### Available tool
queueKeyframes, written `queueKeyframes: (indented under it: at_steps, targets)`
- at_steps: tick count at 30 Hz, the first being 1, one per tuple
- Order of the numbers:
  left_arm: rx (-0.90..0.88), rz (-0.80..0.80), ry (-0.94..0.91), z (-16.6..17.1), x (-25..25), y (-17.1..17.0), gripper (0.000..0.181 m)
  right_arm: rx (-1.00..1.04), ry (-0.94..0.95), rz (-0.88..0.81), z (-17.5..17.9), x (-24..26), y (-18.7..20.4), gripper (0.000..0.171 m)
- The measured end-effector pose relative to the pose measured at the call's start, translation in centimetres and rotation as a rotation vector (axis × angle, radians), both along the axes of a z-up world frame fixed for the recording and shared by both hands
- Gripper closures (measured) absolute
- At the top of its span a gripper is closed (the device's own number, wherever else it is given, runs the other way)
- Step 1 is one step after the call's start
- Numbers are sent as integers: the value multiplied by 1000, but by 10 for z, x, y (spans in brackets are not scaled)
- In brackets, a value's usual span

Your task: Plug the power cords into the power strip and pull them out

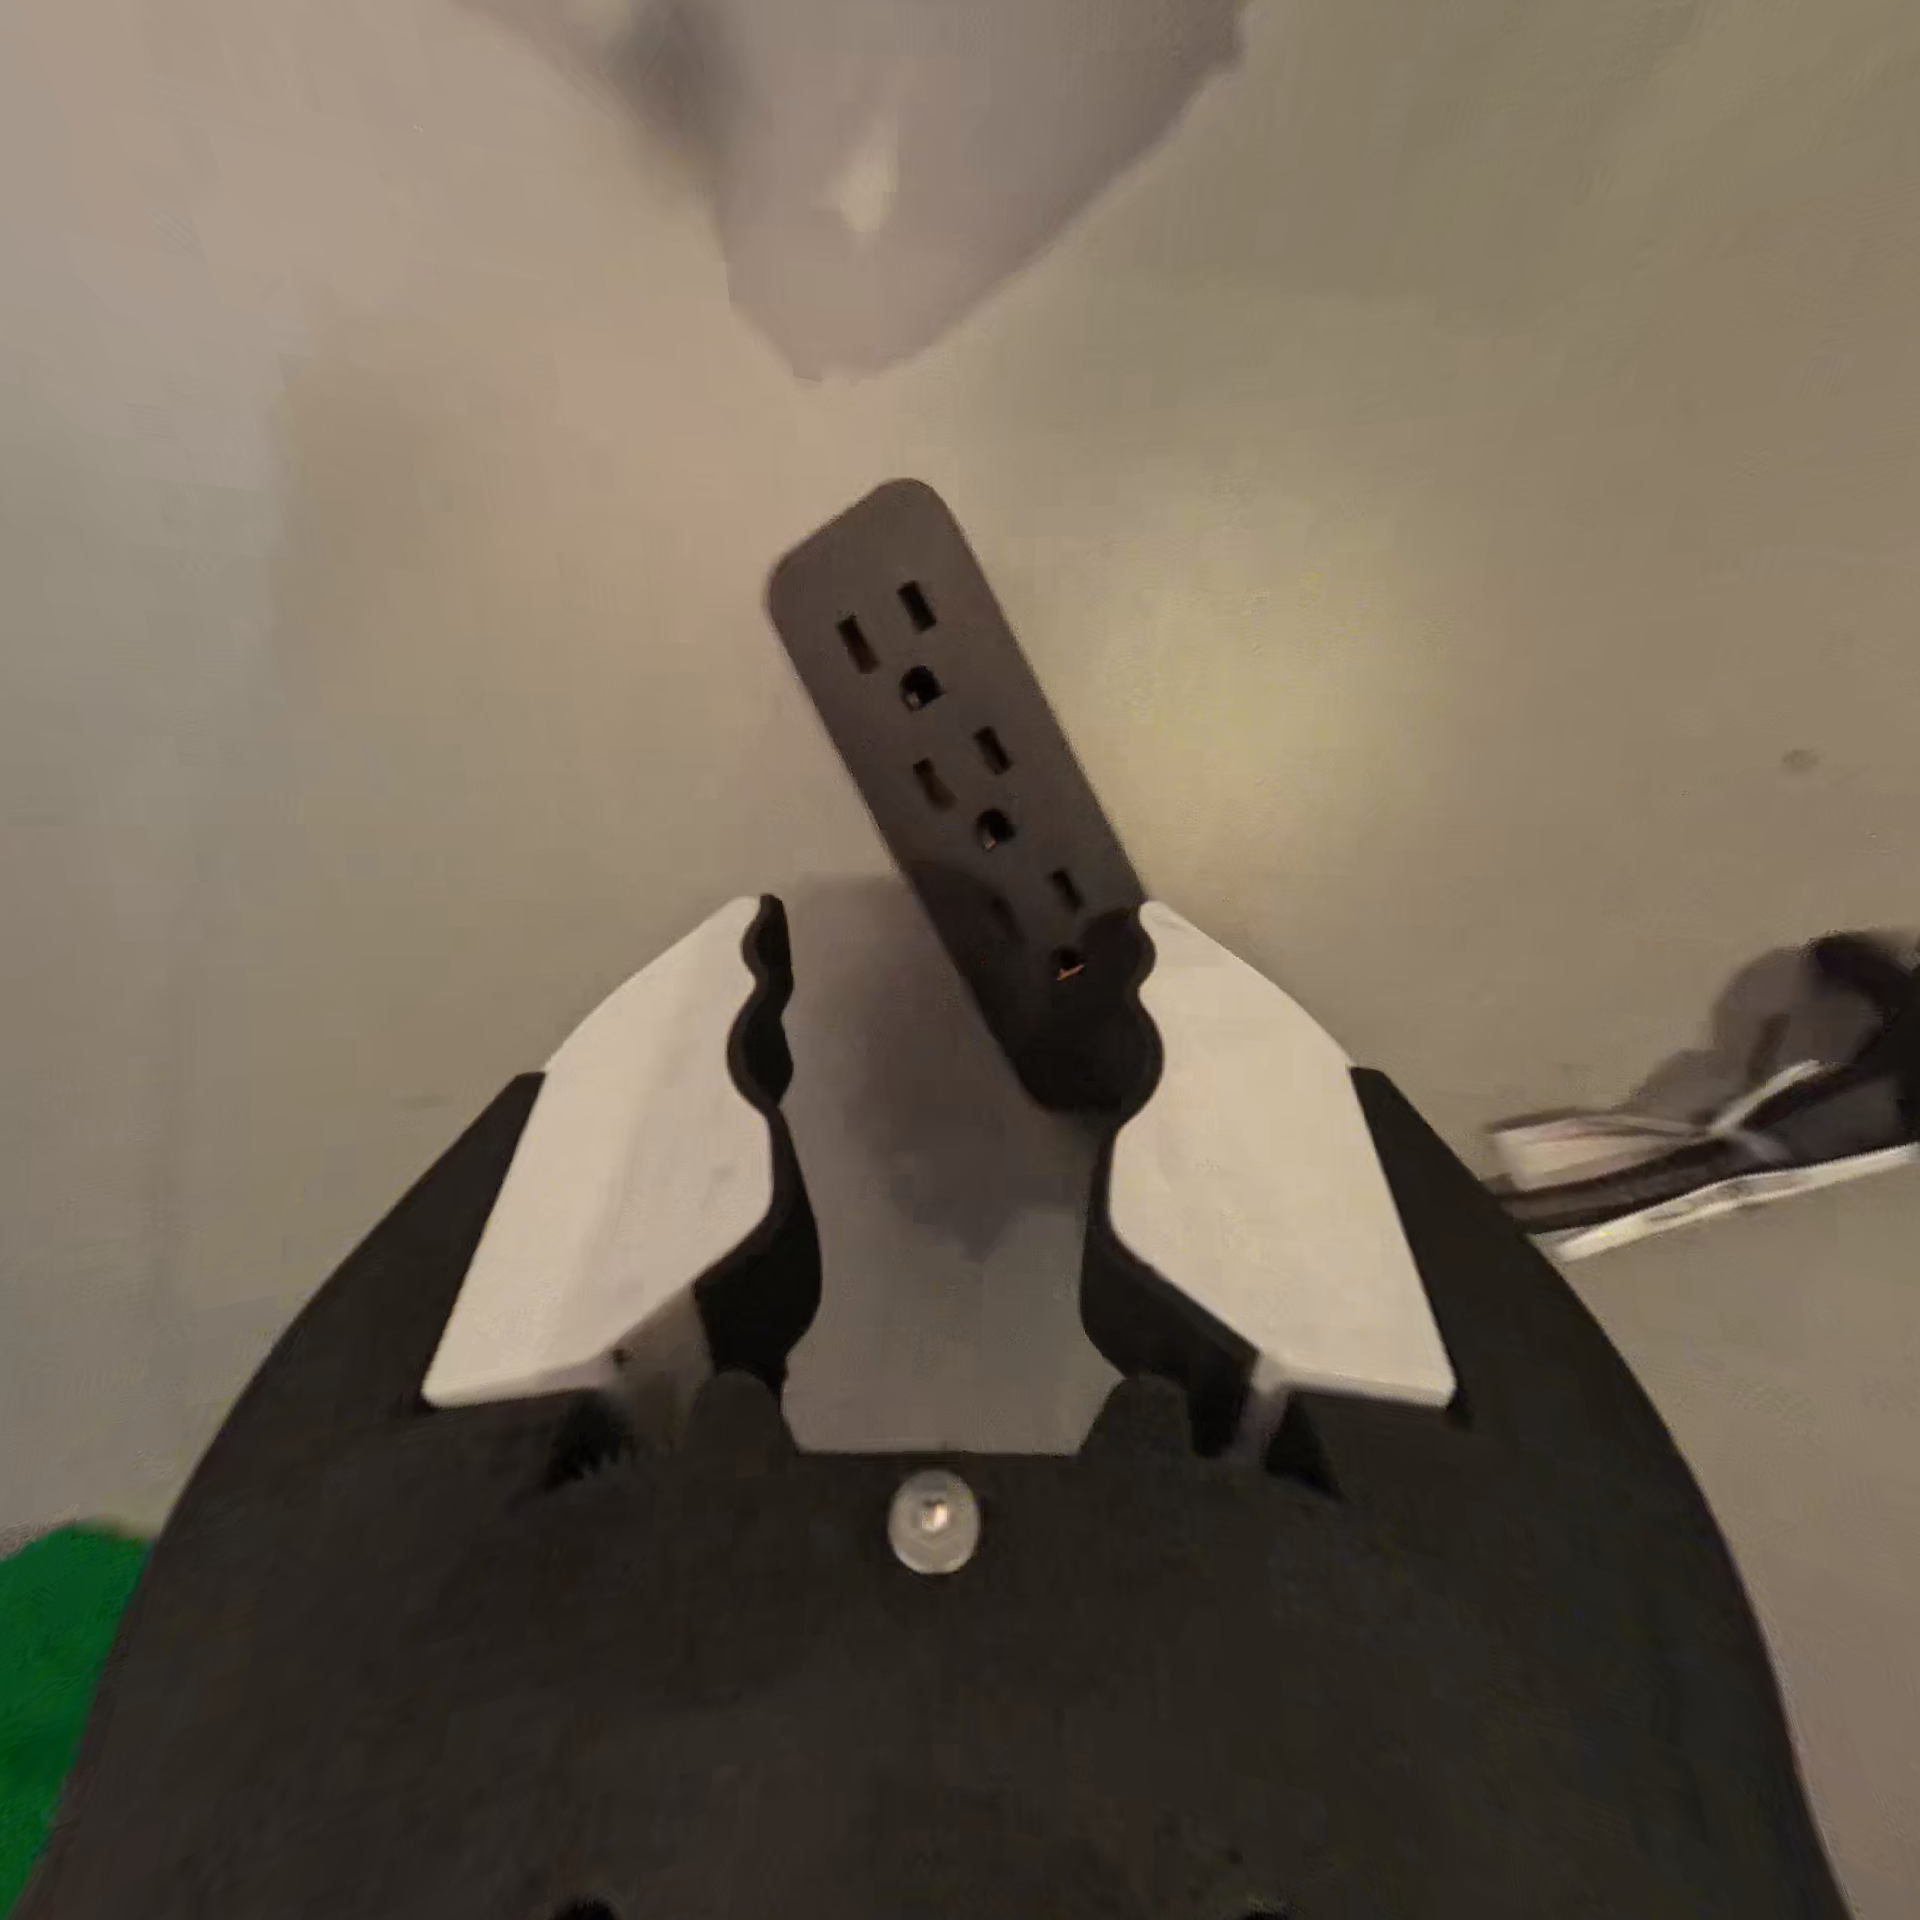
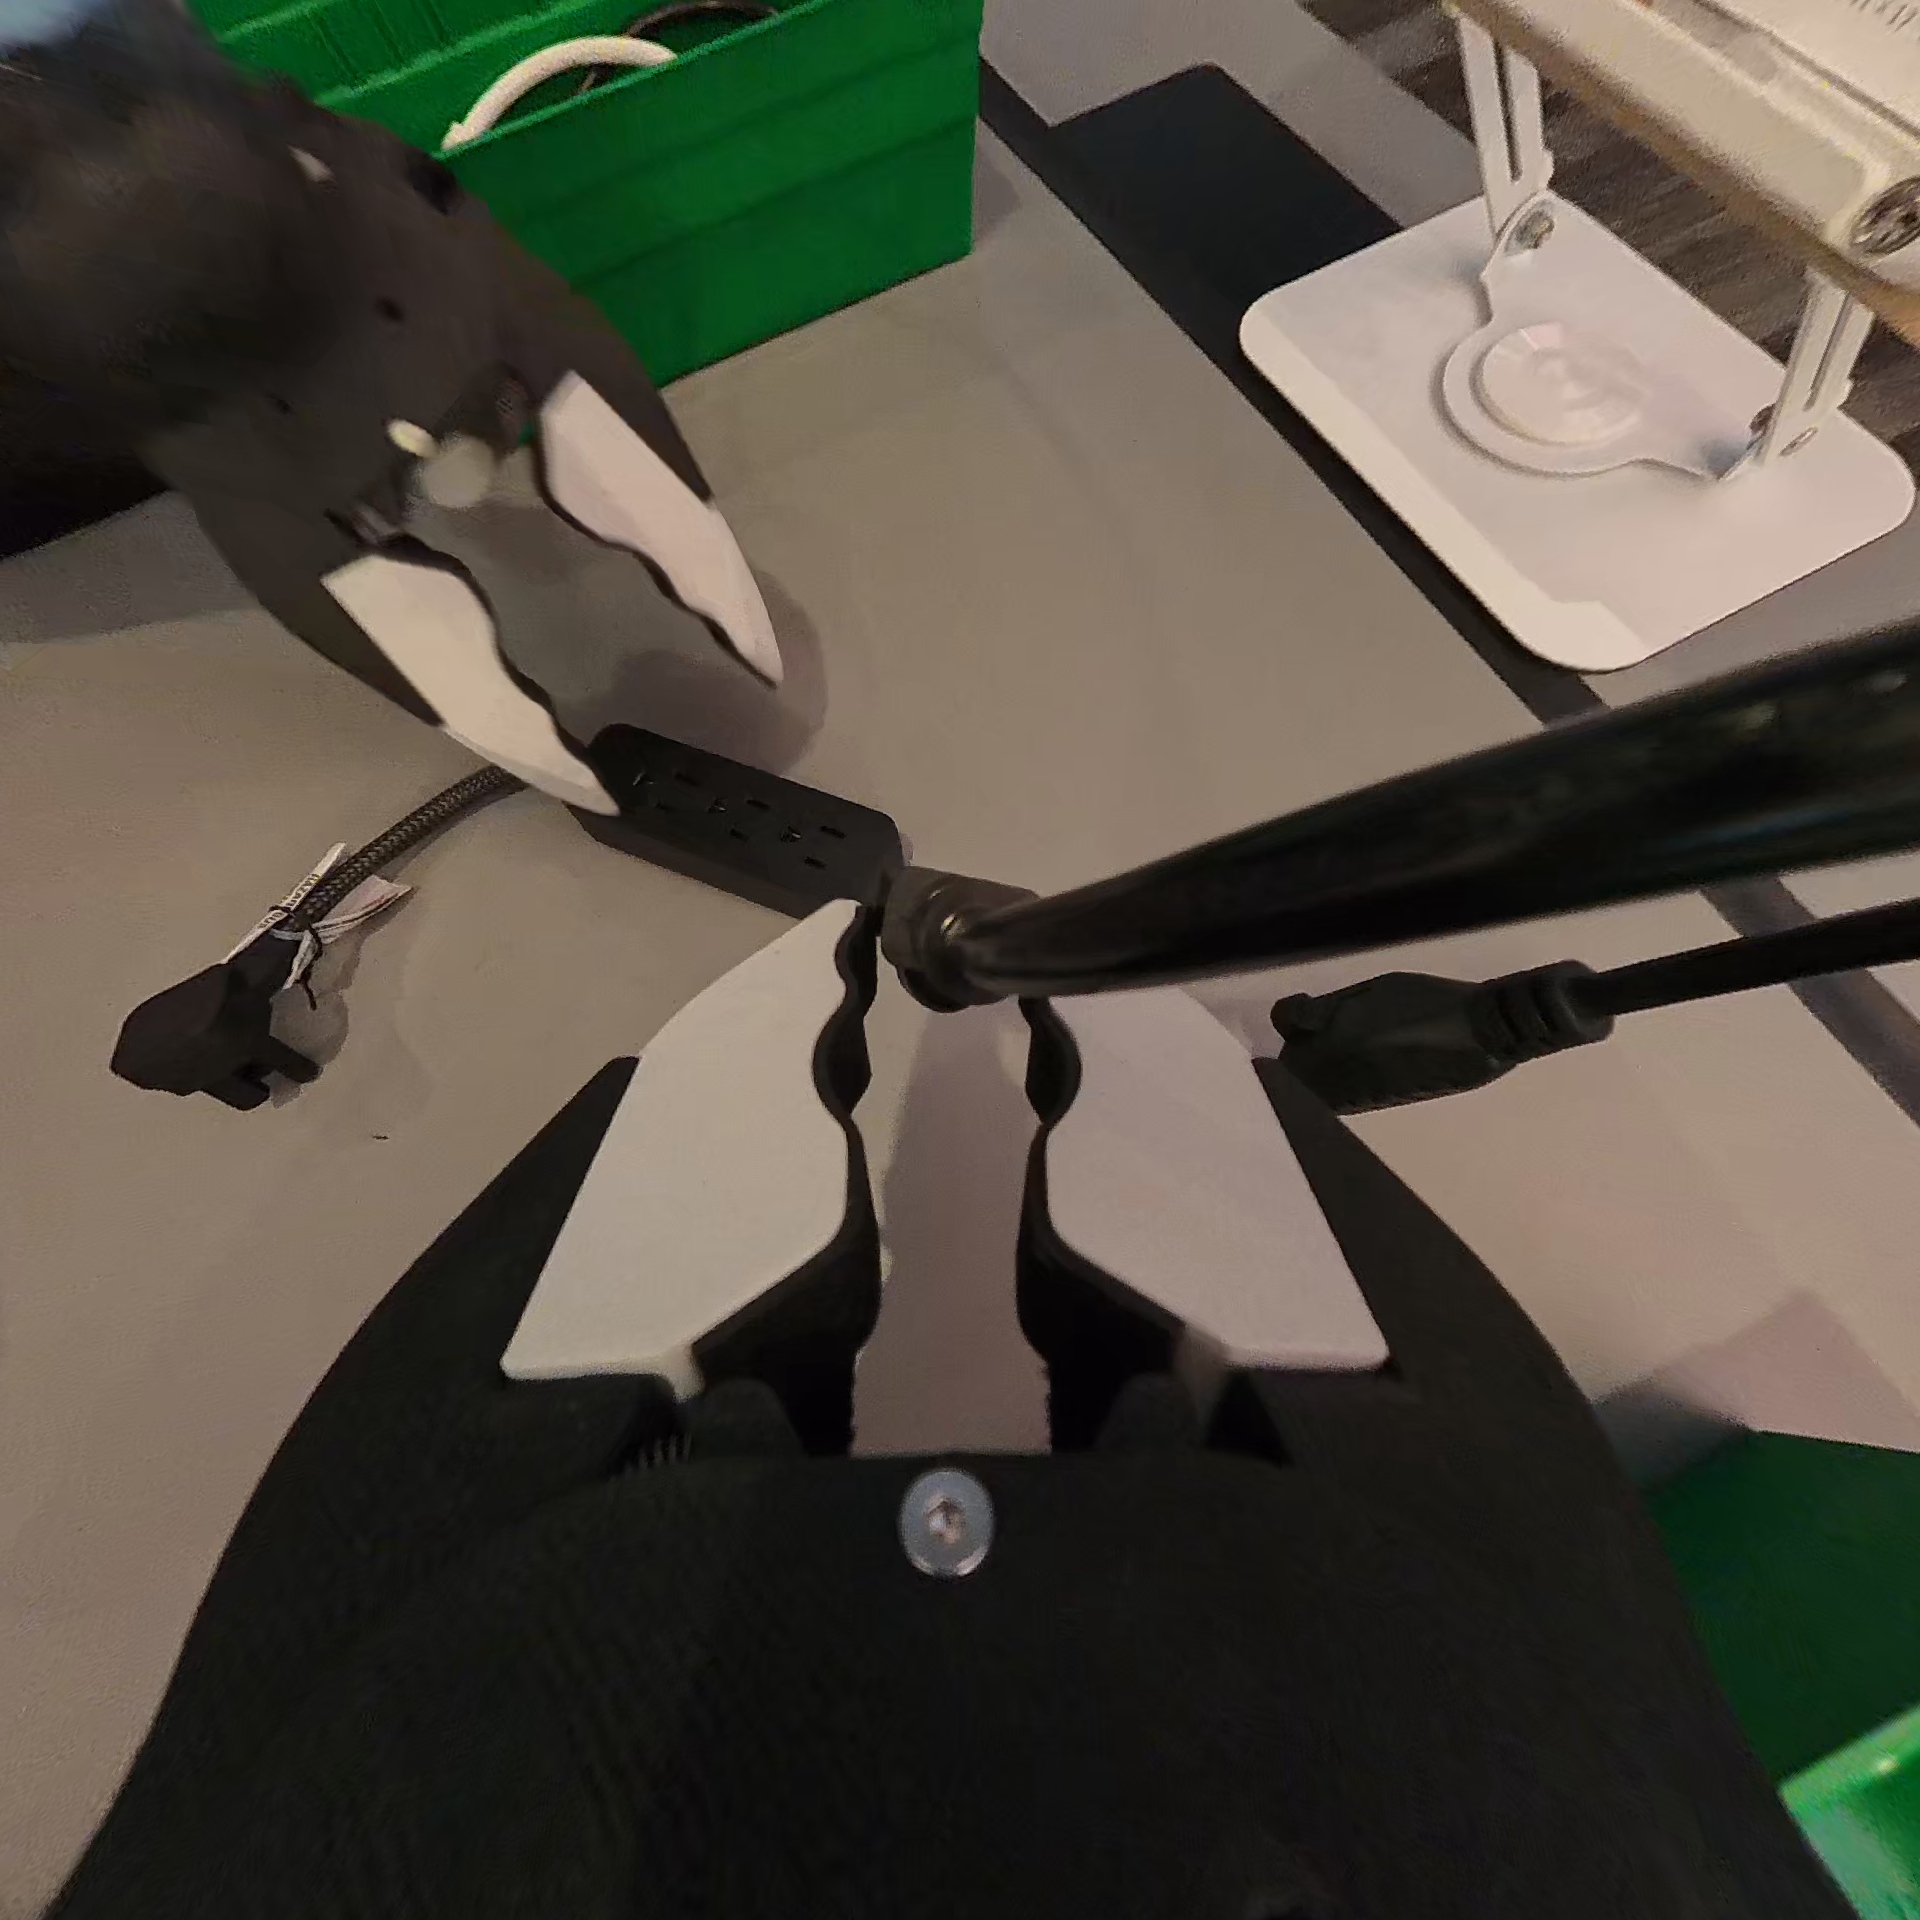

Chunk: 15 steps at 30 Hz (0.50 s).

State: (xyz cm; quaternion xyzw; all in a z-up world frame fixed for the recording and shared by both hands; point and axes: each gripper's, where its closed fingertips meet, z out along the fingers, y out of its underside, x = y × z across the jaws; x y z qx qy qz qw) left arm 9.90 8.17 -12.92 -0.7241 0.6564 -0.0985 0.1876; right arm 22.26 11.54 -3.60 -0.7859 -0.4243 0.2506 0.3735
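Note:
A black power strip [image 1: 956, 769] lies on the grey table with all its visible outlets empty; it also shows in the right wrist view [image 2: 748, 821]. My left gripper [image 1: 956, 935] is open around the strip's near end, its right pad against the strip's edge. In the right wrist view the left gripper [image 2: 681, 732] is open, one fingertip at the strip's end. My right gripper [image 2: 945, 977] is open with a narrow gap and empty, just short of the strip's other end. A black power cord plug [image 2: 1434, 1029] lies to its right.
A glossy black pole [image 2: 1455, 831] slants in from the right and ends at my right fingertips. The strip's braided cord [image 2: 416, 862] and flat plug [image 2: 208, 1029] lie at the left. A green bin [image 2: 727, 156] stands behind, a white stand [image 2: 1558, 447] at the far right. The tips of one gripper are about 15 cm away from the tips of the other.

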Motion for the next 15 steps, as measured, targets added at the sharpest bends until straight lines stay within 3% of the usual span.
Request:
queueKeyframes:
  at_steps: [4,8,12,15]
  targets:
    - [-205,156,59,-22,22,7,116,38,1,24,10,5,-6,144]
    - [-326,304,132,-27,27,8,137,76,7,46,22,8,-13,144]
    - [-284,561,133,-28,11,23,139,129,14,63,38,9,-23,143]
    - [-293,835,-30,-26,-7,35,139,173,17,85,51,7,-33,144]
